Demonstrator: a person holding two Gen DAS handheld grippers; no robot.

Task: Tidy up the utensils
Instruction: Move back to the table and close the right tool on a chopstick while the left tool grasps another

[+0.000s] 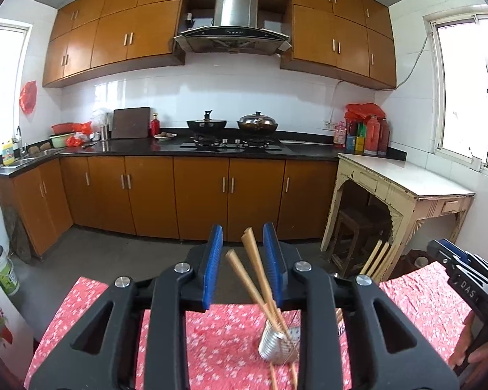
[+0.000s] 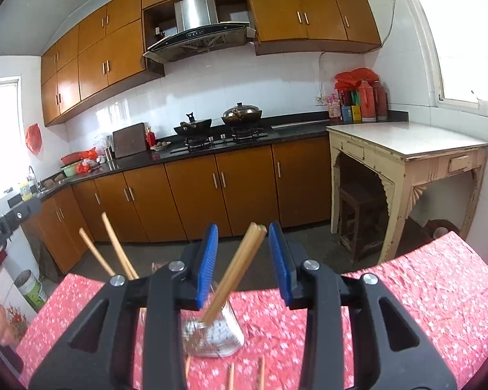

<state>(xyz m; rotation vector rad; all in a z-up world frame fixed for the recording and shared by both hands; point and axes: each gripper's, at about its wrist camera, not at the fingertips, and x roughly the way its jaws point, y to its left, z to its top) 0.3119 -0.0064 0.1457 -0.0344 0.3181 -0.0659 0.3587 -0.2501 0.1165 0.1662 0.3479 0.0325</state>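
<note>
In the left wrist view my left gripper (image 1: 243,253) is open; two wooden chopsticks (image 1: 255,276) stand between its blue pads, leaning in a ribbed metal cup (image 1: 273,346) on the red floral tablecloth (image 1: 91,318). In the right wrist view my right gripper (image 2: 244,256) is open around a bundle of chopsticks (image 2: 234,273) standing in a clear holder (image 2: 216,338). Neither touches the sticks. Two more chopsticks (image 2: 114,250) rise at the left, their base hidden by the gripper. Loose chopsticks (image 2: 231,375) lie on the cloth near the bottom edge. The right gripper body (image 1: 462,269) shows at the right of the left view.
Beyond the table's far edge is grey floor, then brown cabinets with a black counter (image 1: 231,149) holding two woks. A worn cream side table (image 2: 406,149) with a stool beneath stands at the right. A paint bucket (image 1: 3,273) sits on the floor at the left.
</note>
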